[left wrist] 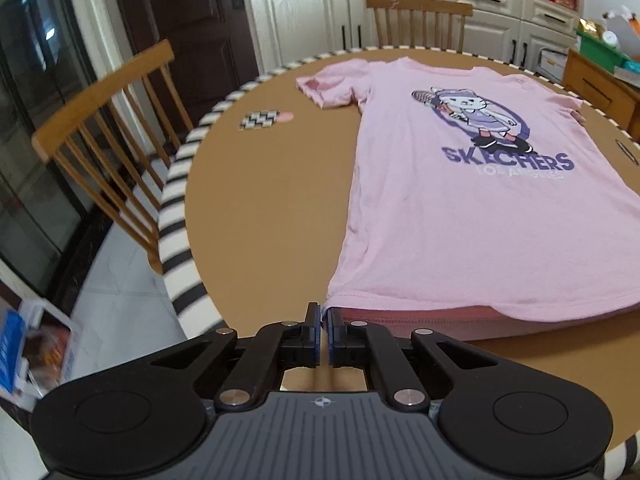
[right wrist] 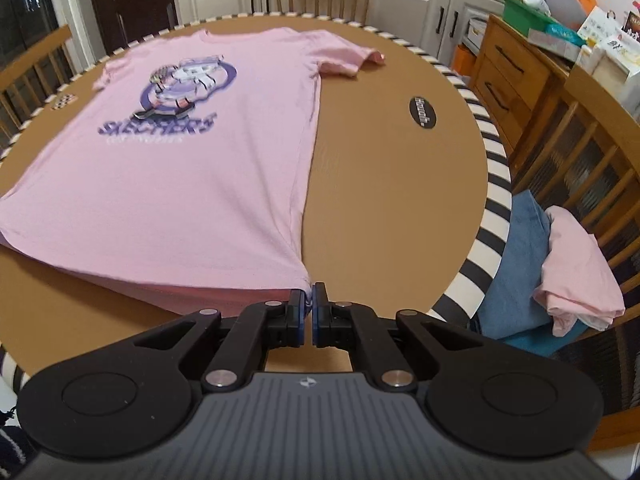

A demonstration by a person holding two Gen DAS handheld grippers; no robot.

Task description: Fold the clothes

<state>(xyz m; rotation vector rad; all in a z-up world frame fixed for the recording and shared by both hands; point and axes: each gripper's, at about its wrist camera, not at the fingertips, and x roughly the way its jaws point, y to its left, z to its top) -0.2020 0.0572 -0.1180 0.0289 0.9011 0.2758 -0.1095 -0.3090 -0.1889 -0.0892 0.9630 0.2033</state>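
A pink Skechers T-shirt (left wrist: 460, 208) lies spread face up on the round brown table (left wrist: 260, 208), collar at the far side. My left gripper (left wrist: 324, 312) is shut on the shirt's near left hem corner. In the right wrist view the same shirt (right wrist: 192, 168) fills the left half, and my right gripper (right wrist: 307, 294) is shut on its near right hem corner. The hem between the two corners is lifted a little off the table.
The table (right wrist: 380, 200) has a black-and-white striped rim. A zigzag coaster (left wrist: 260, 120) and a black oval sticker (right wrist: 423, 113) lie on it. Wooden chairs (left wrist: 112, 152) surround it. One chair at the right holds folded jeans (right wrist: 516, 264) and a pink garment (right wrist: 576, 272).
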